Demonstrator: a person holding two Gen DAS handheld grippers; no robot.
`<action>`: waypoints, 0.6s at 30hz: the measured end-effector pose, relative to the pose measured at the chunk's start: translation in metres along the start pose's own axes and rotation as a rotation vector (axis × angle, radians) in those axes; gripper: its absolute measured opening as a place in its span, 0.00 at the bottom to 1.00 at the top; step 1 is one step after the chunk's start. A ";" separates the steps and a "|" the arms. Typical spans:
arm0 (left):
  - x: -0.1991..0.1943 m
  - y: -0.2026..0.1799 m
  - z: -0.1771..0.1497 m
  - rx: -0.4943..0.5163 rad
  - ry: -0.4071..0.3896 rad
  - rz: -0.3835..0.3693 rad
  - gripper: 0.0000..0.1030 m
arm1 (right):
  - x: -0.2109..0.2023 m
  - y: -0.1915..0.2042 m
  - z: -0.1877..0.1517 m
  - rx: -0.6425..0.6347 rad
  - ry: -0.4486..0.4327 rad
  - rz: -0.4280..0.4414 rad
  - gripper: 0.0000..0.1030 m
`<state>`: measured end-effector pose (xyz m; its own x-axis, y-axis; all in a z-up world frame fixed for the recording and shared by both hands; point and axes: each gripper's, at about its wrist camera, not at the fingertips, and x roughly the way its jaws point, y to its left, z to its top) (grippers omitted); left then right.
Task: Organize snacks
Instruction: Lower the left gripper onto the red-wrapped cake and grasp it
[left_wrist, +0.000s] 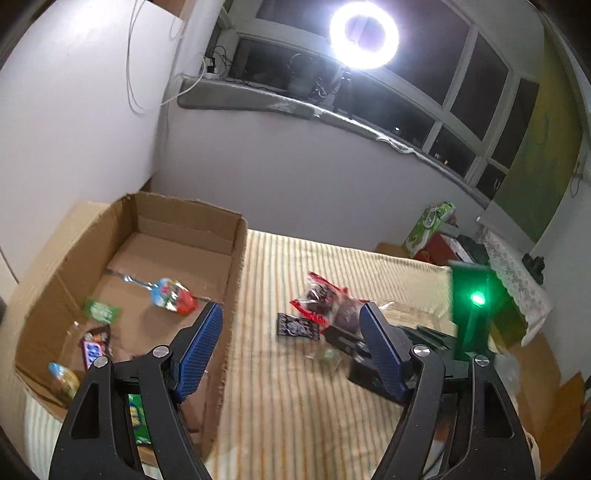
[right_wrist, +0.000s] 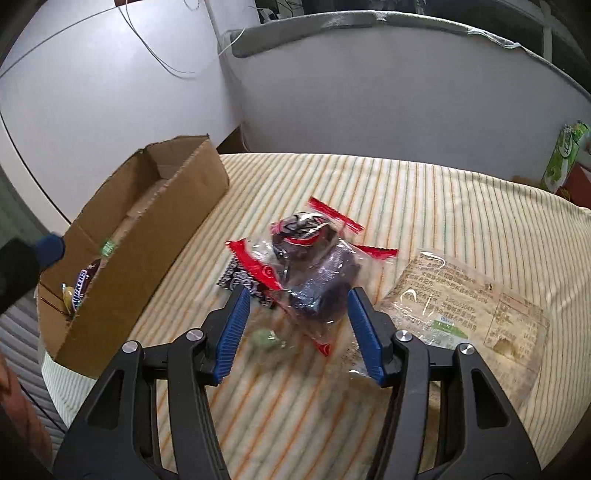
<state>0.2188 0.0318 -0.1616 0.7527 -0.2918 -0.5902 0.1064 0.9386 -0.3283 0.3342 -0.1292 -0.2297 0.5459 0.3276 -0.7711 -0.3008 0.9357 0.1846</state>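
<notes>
A: Across the striped bed cover (right_wrist: 424, 206), what is the largest item?

B: The cardboard box (left_wrist: 236, 258), open at the top, standing on the left part of the cover. Inside it lie several wrapped snacks: a colourful foil packet (left_wrist: 173, 295), a green packet (left_wrist: 101, 311), a dark bar wrapper (left_wrist: 94, 347) and a small round sweet (left_wrist: 62, 380).

A: Next in size?

B: A flat clear bag with printed text (right_wrist: 476, 306), lying on the cover at the right, beside the right tool (right_wrist: 295, 325).

A: And the central items?

B: A heap of clear packets with red edges holding dark pieces (right_wrist: 310, 258), near the middle of the cover, apart from the box. A black patterned wrapper (right_wrist: 240, 280) lies partly under the heap's left side. A small green sweet (right_wrist: 266, 338) lies on the cover in front of the heap; it is blurred.

A: State of each tool?

B: Left tool (left_wrist: 291, 347): fingers spread wide, nothing between them, positioned above the box's right wall. Right tool: fingers spread, with the near end of the heap between them; the pads do not press on it.
</notes>
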 end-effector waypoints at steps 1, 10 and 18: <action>0.001 -0.001 -0.004 -0.009 0.001 -0.006 0.74 | -0.001 -0.003 0.000 0.002 0.005 -0.008 0.48; 0.030 -0.026 -0.041 0.086 0.115 -0.042 0.74 | 0.009 -0.007 0.013 -0.028 0.068 -0.047 0.42; 0.031 -0.020 -0.034 0.068 0.091 -0.014 0.74 | 0.034 -0.003 0.027 -0.080 0.132 -0.046 0.47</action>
<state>0.2176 -0.0019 -0.1985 0.6891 -0.3173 -0.6515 0.1623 0.9438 -0.2880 0.3743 -0.1176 -0.2401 0.4551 0.2594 -0.8519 -0.3415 0.9343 0.1020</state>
